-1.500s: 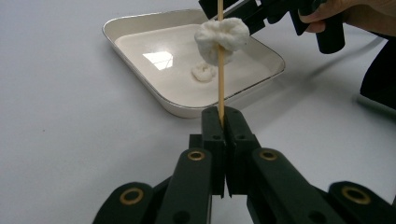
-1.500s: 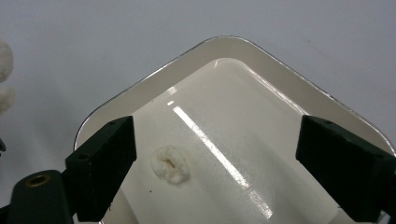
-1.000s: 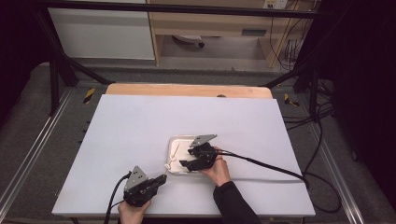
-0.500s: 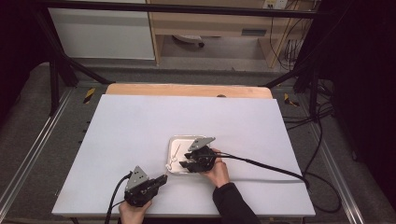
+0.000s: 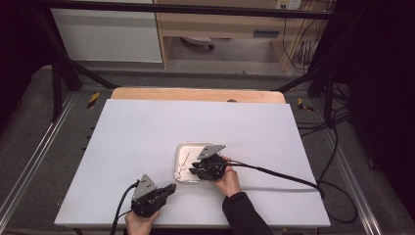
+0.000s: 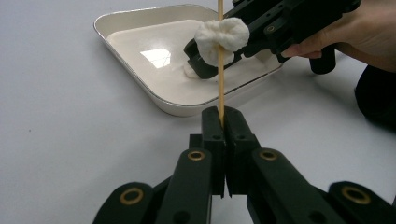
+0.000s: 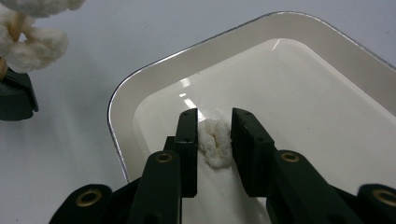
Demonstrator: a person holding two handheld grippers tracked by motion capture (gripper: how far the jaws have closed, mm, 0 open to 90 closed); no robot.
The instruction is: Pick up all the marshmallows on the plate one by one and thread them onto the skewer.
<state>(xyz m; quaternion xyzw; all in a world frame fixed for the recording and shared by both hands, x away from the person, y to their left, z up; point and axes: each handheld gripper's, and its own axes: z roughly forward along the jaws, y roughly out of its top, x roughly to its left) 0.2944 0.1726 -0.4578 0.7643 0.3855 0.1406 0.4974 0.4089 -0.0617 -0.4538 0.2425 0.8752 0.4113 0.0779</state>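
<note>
Left gripper (image 5: pixel 169 188) rests low near the table's front edge, jaws clamped together, hand (image 5: pixel 139 221) gripping from behind. Right gripper (image 5: pixel 192 171) points leftward, jaws just closing, narrow gap remaining, forearm sleeved.

- Skewer (image 6: pixel 220 60): thin pale wood, upright, lower end clamped between the shut jaws of the left gripper (image 6: pixel 223 122), just short of the tray.
- Threaded piece (image 6: pixel 221 38): white, puffy, lumpy; pierced by the skewer, partway up it.
- Loose piece (image 7: pixel 215 142): same white stuff, small, lying on the tray floor near its front wall, between the jaws of the right gripper (image 7: pixel 214 140), which have just been closing.
- Tray (image 7: pixel 122 95): shallow, cream, glossy, rounded corners, flat on the table.
</note>
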